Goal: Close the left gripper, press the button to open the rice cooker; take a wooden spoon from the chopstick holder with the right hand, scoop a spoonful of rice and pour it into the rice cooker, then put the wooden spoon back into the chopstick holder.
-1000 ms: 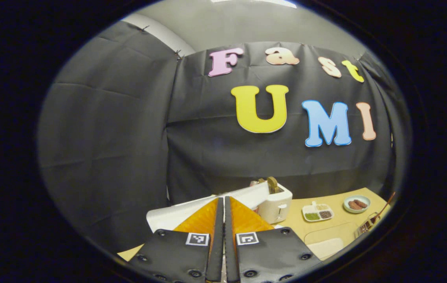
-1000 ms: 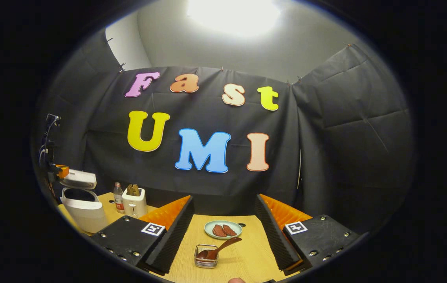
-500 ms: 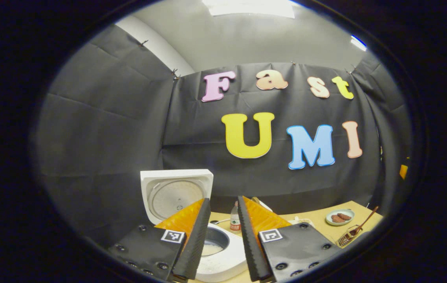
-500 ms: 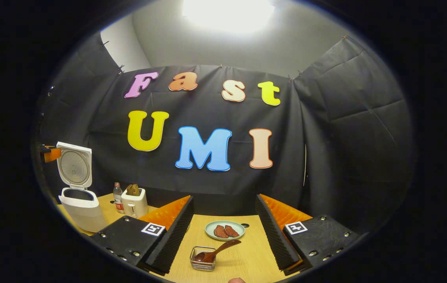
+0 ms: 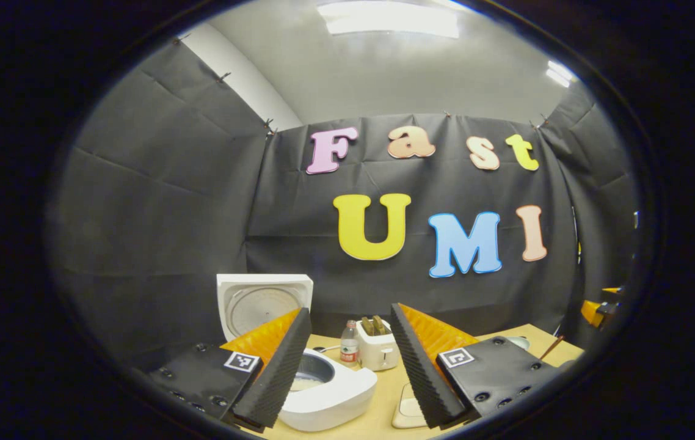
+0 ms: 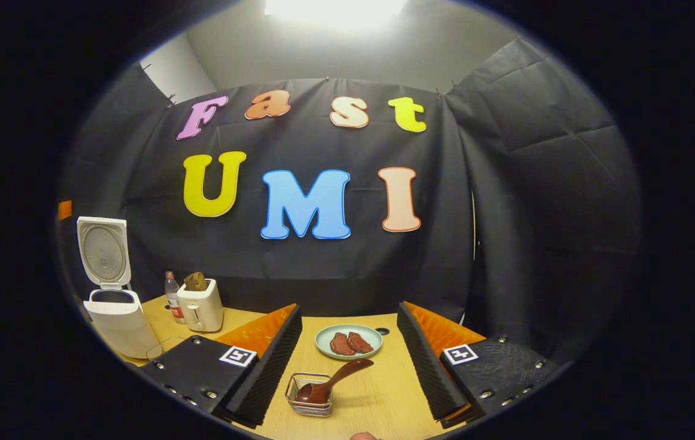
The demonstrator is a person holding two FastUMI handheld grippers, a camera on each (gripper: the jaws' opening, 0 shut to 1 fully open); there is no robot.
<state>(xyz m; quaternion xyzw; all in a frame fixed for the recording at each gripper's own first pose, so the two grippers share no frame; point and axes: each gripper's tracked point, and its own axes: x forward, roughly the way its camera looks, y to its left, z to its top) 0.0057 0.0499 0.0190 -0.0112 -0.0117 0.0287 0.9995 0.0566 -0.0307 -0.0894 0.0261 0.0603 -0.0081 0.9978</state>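
— Both grippers have their fingers spread. Left gripper (image 5: 347,373) hangs above the rice cooker (image 5: 323,394) with nothing between its fingers; right gripper (image 6: 347,366) is likewise parted and empty, over the wooden table (image 6: 378,403).

— Where does the cooker stand?

— In the left gripper view it sits just below and between the fingers, white, with its lid (image 5: 262,305) swung up and standing upright behind the left finger. The inner pot (image 5: 311,373) is exposed. In the right gripper view the same cooker (image 6: 118,321) is at the far left of the table, lid raised.

— And the spoon?

— The wooden spoon (image 6: 332,380) rests in the wire chopstick holder (image 6: 309,403), bowl down inside it, handle slanting up to the right. The holder lies on the table between the right gripper's fingers, touching neither.

— Anything else nearby?

— Behind the holder, a pale green plate (image 6: 323,342) carries two dark reddish pieces of food (image 6: 349,343). Beside the cooker stand a small bottle (image 6: 171,296) and a white toaster (image 6: 201,307) with bread in its slots. The left gripper view shows that bottle (image 5: 349,349) and toaster (image 5: 378,351) just past the cooker, and a flat white item at the bottom, which I cannot identify.
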